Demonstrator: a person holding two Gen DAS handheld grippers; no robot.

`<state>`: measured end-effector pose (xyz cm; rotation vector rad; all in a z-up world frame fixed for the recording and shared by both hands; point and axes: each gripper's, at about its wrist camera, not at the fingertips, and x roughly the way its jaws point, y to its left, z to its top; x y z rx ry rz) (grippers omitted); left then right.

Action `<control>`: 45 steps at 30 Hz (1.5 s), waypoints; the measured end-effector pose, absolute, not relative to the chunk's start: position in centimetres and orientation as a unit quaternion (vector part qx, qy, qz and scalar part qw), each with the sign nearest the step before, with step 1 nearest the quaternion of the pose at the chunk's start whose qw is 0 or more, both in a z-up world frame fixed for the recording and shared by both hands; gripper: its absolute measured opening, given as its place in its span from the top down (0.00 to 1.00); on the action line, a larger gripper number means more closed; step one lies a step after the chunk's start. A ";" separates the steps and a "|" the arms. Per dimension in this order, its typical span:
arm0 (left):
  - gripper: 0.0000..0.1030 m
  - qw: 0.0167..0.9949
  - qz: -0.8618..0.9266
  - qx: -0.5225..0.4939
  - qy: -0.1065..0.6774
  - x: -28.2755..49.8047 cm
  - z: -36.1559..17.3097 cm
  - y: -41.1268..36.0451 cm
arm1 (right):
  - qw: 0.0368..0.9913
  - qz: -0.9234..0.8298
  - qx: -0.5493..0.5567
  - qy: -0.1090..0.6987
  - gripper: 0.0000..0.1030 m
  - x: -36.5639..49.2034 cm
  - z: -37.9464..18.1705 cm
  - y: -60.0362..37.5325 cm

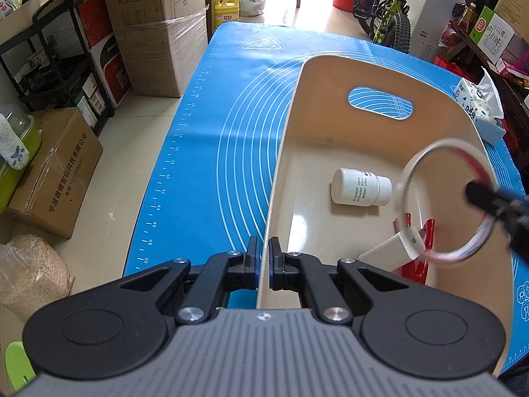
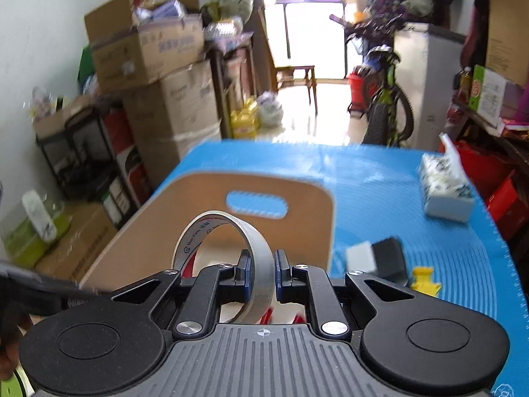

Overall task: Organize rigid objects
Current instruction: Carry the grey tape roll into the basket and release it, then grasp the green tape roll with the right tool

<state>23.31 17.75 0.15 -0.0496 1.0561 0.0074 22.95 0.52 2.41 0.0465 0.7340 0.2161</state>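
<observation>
Fingers of the left gripper [image 1: 263, 258] pinch the beige bin's [image 1: 281, 165] near wall, while the right gripper [image 2: 261, 273] clamps a tape roll [image 2: 228, 231] above it, best lowered beside the white bottle [image 1: 360, 187] before release.

The left gripper [image 1: 263, 258] sits low at the near edge, pointing forward toward the far side. Its two fingers are drawn in close, with one finger [image 1: 252, 251] on the outside and the other on the inside of the bin wall [image 1: 274, 185], clamping that thin wall between the pads. The right gripper [image 2: 261, 274] is raised and points the same way, its view blurred. Its fingers [image 2: 244, 273] are pressed against both flat sides of a tape ring [image 2: 261, 244], which stands upright between them. From the left wrist camera, the right gripper's dark fingertip [image 1: 479, 195] shows at the right, against the ring.
</observation>
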 end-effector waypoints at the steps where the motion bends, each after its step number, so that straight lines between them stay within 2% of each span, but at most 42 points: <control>1: 0.94 0.863 0.004 -0.024 0.504 23.3 0.2 17.8 | 0.923 0.108 0.017 0.368 0.77 23.0 2.1 0.9; 8: 0.94 0.863 0.004 -0.024 0.504 23.3 0.2 17.7 | 0.896 0.126 -0.021 0.426 0.76 23.5 0.0 2.8; 13: 0.94 0.863 0.004 -0.024 0.504 23.3 0.2 17.8 | 0.890 0.140 -0.031 0.433 0.75 23.2 -0.1 2.9; 15: 0.94 0.863 0.004 -0.025 0.504 23.3 0.2 17.8 | 0.892 0.148 -0.029 0.426 0.63 22.8 0.1 2.7; 19: 0.94 0.863 0.004 -0.024 0.504 23.3 0.2 17.7 | 0.901 0.145 -0.030 0.408 0.50 22.3 1.3 2.0; 20: 0.94 0.863 0.004 -0.024 0.504 23.3 0.3 17.7 | 0.903 0.141 -0.025 0.404 0.49 22.2 1.8 1.6; 30: 0.94 0.863 0.004 -0.025 0.505 23.4 0.3 17.7 | 0.939 0.081 -0.018 0.333 0.47 22.5 5.8 -3.5; 45: 0.93 0.863 0.005 -0.024 0.505 23.4 0.3 17.7 | 0.919 0.022 -0.043 0.391 0.47 25.3 -1.5 -8.5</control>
